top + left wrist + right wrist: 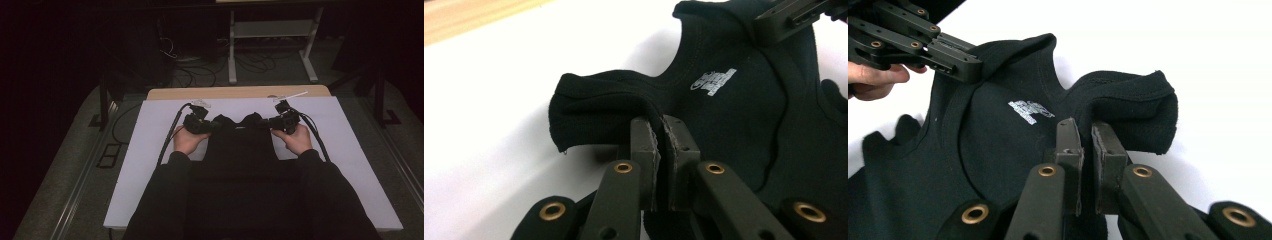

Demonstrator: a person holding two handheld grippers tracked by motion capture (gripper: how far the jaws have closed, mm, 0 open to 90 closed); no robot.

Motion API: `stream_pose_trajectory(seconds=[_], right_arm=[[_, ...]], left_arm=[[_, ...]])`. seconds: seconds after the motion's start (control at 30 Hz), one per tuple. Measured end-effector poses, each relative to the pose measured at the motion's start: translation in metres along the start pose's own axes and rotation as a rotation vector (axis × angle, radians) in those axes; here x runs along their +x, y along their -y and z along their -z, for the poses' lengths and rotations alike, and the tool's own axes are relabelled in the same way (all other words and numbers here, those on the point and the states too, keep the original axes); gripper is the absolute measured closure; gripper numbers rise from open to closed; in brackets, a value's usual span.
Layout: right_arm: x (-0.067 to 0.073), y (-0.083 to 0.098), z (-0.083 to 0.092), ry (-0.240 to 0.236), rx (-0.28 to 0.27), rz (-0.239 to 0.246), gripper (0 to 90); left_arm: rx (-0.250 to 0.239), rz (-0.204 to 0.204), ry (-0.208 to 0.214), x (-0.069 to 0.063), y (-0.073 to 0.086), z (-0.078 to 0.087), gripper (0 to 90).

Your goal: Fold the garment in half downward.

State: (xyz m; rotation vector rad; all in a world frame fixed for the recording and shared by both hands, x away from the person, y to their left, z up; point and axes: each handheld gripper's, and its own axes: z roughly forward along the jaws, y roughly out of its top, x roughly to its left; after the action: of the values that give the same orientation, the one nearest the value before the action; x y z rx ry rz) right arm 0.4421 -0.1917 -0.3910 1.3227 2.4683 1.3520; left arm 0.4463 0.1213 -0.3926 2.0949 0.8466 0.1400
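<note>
Pinching one shoulder strap each, the left gripper (663, 131) and right gripper (1087, 135) clamp the black tank top (240, 145), which lies over the white table cover (150, 130) between them.

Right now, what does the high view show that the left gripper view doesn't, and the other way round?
The high view alone takes in both hands, the person's sleeves, the floor cables and a white frame behind the table. The left gripper view alone gives the white print inside the neck and the left gripper pinching a shoulder strap. Both show the black garment on the white sheet, with the right gripper at its other shoulder.
</note>
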Motion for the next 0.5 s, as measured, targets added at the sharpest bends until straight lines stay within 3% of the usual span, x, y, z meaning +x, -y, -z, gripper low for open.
stream_pose_trajectory(seconds=[0.3, 0.4, 0.5], right_arm=[[0.016, -0.005, 0.017, -0.003, -0.019, 0.035, 82.6], [0.02, -0.004, 0.021, -0.006, -0.018, 0.045, 82.5], [0.024, -0.002, 0.026, -0.018, -0.027, 0.042, 82.5]], left_arm=[[-0.033, -0.008, 0.006, -0.011, -0.007, 0.021, 83.6], [-0.051, 0.045, 0.036, -0.012, -0.008, 0.027, 83.5], [-0.048, 0.048, 0.043, -0.015, -0.008, 0.033, 83.5]])
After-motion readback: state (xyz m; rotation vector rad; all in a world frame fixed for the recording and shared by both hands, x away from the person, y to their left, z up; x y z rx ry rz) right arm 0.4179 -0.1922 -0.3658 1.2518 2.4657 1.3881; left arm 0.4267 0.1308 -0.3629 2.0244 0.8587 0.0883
